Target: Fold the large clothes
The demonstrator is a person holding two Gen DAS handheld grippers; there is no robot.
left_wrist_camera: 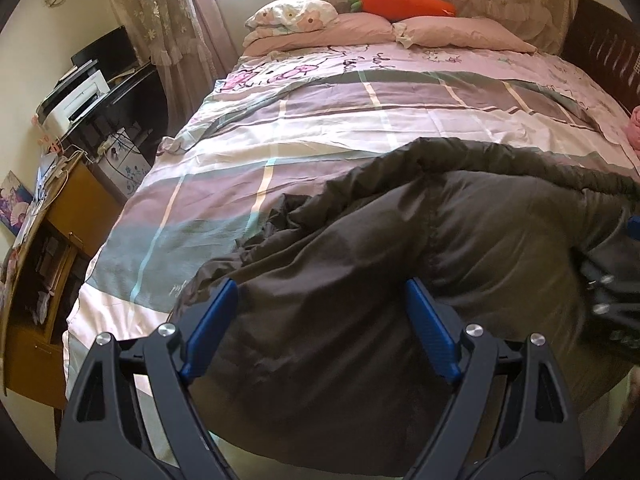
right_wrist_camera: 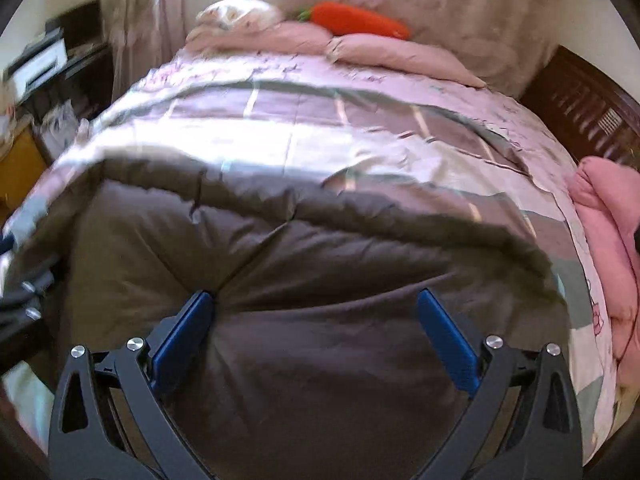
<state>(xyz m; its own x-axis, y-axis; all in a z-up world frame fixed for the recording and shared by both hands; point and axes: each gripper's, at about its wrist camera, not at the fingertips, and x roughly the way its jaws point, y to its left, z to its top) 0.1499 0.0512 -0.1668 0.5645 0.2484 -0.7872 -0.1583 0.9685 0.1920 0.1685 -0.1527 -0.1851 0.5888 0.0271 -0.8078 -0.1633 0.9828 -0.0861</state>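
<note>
You are hovering left gripper (left_wrist_camera: 320, 292) and right gripper (right_wrist_camera: 316, 304), both wide and holding nothing, over dark padded coat (left_wrist_camera: 400, 280) lying on bed (left_wrist_camera: 320, 128); pinch hem corners evenly.

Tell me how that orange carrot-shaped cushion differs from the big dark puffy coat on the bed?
The orange carrot-shaped plush cushion is small and bright; the dark olive-brown padded coat is large and dull. The cushion rests far off on the pink pillows; the coat sprawls at the near end under both open tongs. Both look soft.
</note>
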